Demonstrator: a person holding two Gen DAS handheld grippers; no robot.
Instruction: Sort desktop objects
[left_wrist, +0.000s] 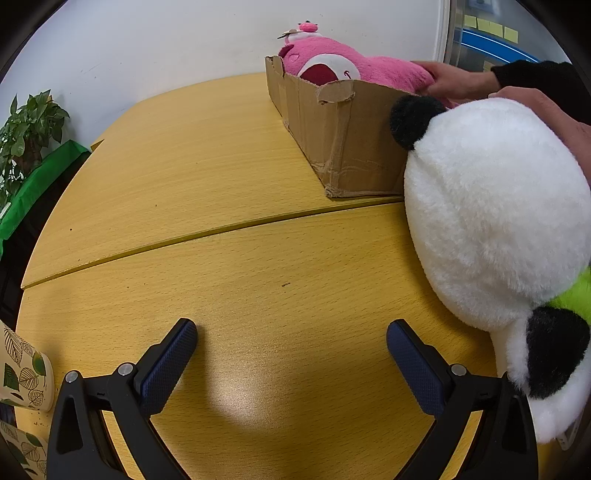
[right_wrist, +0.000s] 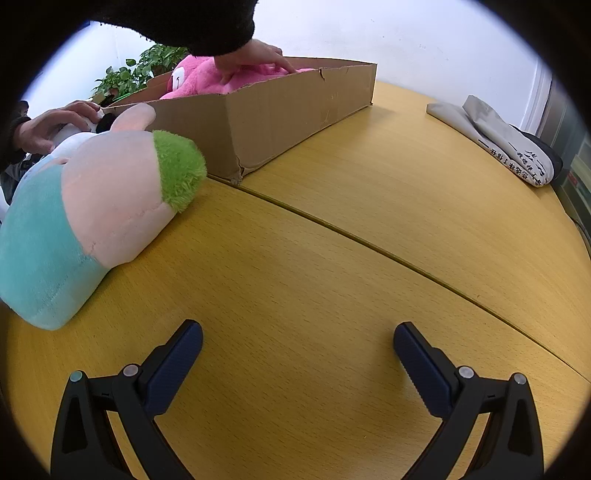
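On yellow wood-grain table (left_wrist: 229, 295): long corrugated cardboard box (left_wrist: 343, 129), torn rim, long axis running away from left camera. Fuzzy pink plush (left_wrist: 332, 64) lies lengthwise inside, bare hand (left_wrist: 448, 79) pressing it. Round fluffy panda plush (left_wrist: 498, 221) just beside box. Smooth teal-pink plush (right_wrist: 88, 218), green tuft toward box. Left gripper (left_wrist: 291, 343) and right gripper (right_wrist: 297, 343): jaws spread wide, holding nothing.
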